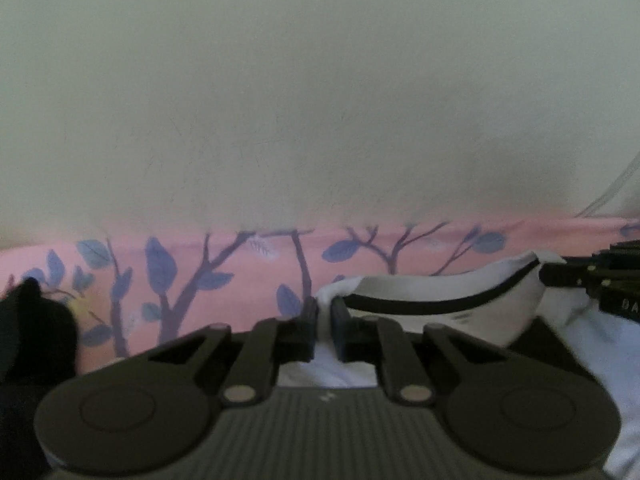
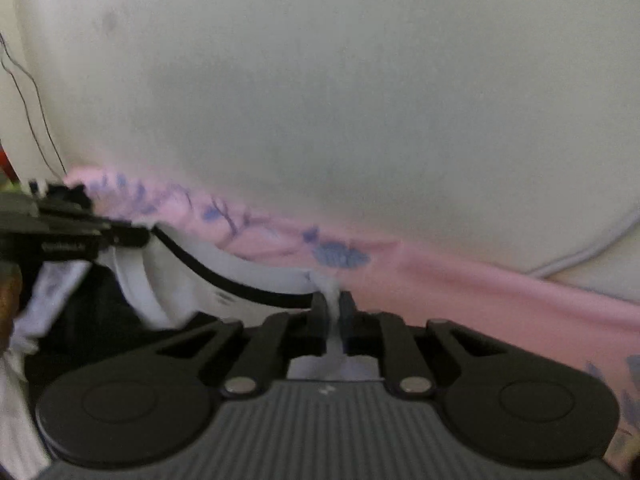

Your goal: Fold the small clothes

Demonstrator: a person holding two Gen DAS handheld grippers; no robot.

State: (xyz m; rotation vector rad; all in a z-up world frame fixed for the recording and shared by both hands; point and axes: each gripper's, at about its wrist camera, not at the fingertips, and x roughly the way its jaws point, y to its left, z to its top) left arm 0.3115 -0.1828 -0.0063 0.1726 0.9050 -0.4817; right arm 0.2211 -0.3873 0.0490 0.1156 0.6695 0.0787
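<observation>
A small white garment with a black trim band hangs stretched between my two grippers over a pink sheet with blue leaf print. My left gripper is shut on one end of the garment's edge. My right gripper is shut on the other end, with white cloth pinched between its fingers. The right gripper shows at the right edge of the left wrist view. The left gripper shows at the left of the right wrist view. The band sags between them.
A pale wall rises just behind the pink sheet. A dark object lies at the left on the sheet. A thin cord hangs at the left, and a grey cable runs at the right.
</observation>
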